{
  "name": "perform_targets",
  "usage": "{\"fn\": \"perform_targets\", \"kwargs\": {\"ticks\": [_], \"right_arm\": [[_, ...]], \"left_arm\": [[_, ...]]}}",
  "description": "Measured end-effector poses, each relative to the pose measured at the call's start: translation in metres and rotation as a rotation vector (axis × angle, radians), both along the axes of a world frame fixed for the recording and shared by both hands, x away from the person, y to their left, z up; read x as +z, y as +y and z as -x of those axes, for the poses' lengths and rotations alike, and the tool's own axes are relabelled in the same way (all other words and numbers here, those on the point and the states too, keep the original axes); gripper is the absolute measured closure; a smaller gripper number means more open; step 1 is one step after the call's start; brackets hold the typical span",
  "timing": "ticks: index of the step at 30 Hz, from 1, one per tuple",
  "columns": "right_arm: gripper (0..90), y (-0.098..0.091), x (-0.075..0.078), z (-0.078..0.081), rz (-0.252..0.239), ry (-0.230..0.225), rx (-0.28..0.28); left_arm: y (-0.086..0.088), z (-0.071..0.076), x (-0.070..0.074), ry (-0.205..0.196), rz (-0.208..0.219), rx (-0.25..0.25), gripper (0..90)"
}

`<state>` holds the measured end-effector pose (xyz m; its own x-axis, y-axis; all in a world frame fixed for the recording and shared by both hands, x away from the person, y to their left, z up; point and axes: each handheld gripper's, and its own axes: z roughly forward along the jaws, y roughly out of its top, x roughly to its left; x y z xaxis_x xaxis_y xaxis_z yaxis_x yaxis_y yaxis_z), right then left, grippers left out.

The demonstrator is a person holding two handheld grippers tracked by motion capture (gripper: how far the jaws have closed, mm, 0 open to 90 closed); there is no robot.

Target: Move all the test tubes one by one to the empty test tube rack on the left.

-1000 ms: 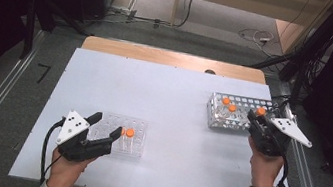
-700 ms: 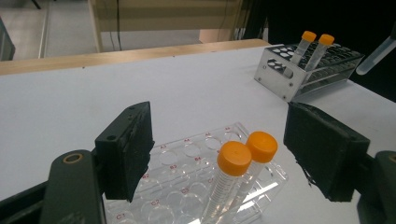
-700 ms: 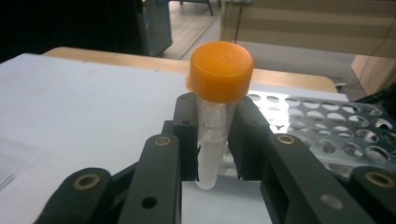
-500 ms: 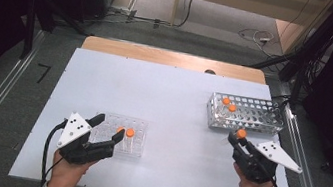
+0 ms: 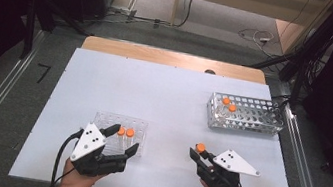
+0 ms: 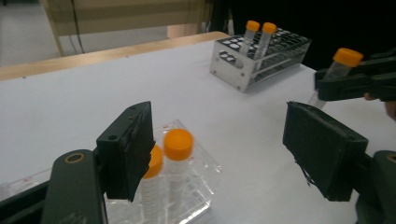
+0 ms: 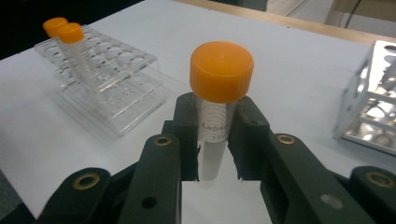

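**Tube with orange cap riding in the right gripper**

Tube (image 7: 215,126) with its orange cap is sitting upright between the right gripper's (image 5: 201,155) jaws, pinched just below the cap — in the high view it is showing in the lower middle of the frame, above bare white table (image 5: 168,99). The left gripper (image 5: 120,142), lower left in that view, is standing wide with nothing between its jaws, just beside the clear plastic rack (image 5: 141,127). Two orange-capped tubes (image 6: 178,163) are standing in that rack, next to the left jaw in the left gripper view. A metal rack (image 5: 251,118) is sitting toward the right of the frame — well apart from both grippers — holding two more capped tubes (image 5: 229,105) at its left end.
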<state>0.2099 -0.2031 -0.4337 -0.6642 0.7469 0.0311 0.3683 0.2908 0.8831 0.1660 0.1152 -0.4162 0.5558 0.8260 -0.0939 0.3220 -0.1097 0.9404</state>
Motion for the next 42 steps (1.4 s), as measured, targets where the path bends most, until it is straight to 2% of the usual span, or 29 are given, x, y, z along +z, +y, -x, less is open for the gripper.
{"fn": "perform_targets", "kwargs": {"ticks": [11, 17, 22, 28, 33, 42], "right_arm": [[71.8, 0.038, -0.011, 0.009, 0.034, 0.004, 0.109], [71.7, 0.052, -0.016, 0.014, 0.047, 0.014, 0.156], [71.7, 0.061, -0.018, 0.019, 0.066, 0.018, 0.192], [71.7, 0.067, -0.020, 0.022, 0.069, 0.025, 0.214], [71.7, 0.070, -0.020, 0.024, 0.067, 0.025, 0.230], [71.7, 0.072, -0.020, 0.026, 0.059, 0.031, 0.242]], "left_arm": [[-0.024, 0.004, -0.007, 0.010, -0.037, -0.079, 28.9], [-0.037, 0.004, -0.010, 0.024, -0.032, -0.127, 32.1], [-0.046, 0.005, -0.011, 0.030, -0.024, -0.179, 38.6], [-0.055, 0.003, -0.014, 0.034, -0.014, -0.215, 49.4], [-0.060, 0.000, -0.017, 0.043, -0.020, -0.231, 57.0], [-0.062, -0.001, -0.021, 0.039, -0.036, -0.224, 68.2]]}}
